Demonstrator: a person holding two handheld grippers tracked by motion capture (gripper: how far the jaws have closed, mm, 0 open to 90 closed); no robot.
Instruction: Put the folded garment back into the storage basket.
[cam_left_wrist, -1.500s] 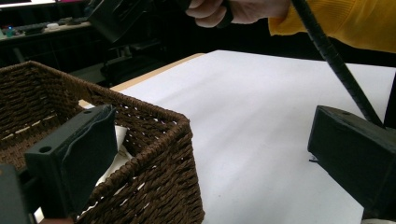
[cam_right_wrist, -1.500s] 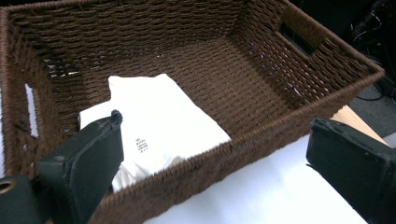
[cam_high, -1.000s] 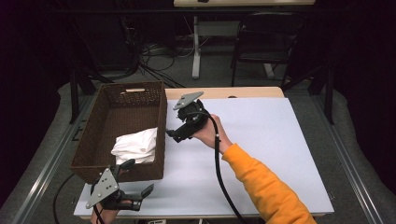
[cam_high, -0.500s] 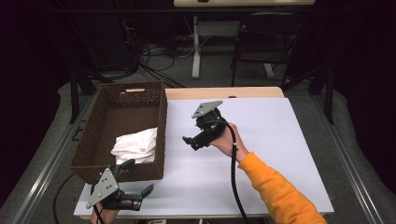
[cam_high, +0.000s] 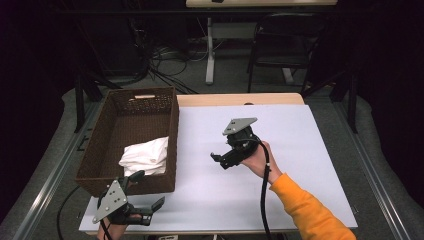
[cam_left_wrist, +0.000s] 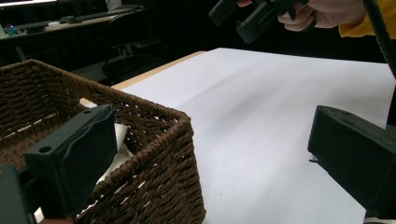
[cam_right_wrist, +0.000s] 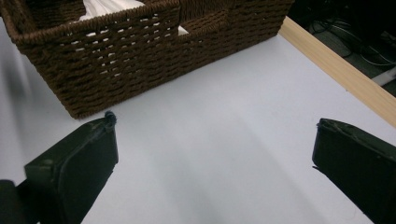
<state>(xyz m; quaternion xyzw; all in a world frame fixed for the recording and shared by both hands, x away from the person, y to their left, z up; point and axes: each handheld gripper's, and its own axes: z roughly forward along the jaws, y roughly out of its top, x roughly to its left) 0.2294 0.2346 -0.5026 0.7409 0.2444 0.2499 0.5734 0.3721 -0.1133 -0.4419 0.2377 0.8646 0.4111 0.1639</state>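
A brown wicker basket (cam_high: 172, 135) stands on the left part of the white table top (cam_high: 305, 145). A crumpled white cloth (cam_high: 145, 155) lies in its near end. My left gripper (cam_high: 147, 190) is low at the table's front edge, just off the basket's near right corner, open and empty; its own view has the basket corner (cam_left_wrist: 154, 154) and some cloth (cam_left_wrist: 122, 137) behind the left jaw. My right gripper (cam_high: 221, 161), held by a hand with an orange sleeve (cam_high: 310, 215), hovers over mid-table, open and empty, facing the basket (cam_right_wrist: 154, 56) and cloth (cam_right_wrist: 107, 7).
A strip of bare wood (cam_high: 240, 99) runs along the table's far edge, also at the right of the right gripper view (cam_right_wrist: 336, 70). Beyond the table are a dark chair (cam_high: 280, 45), floor cables (cam_high: 170, 55) and a table leg (cam_high: 210, 50). The right gripper's cable (cam_high: 263, 200) trails toward the front edge.
The right gripper has moved right and toward the person, away from the basket's side, staying open. The left gripper has stayed in place.
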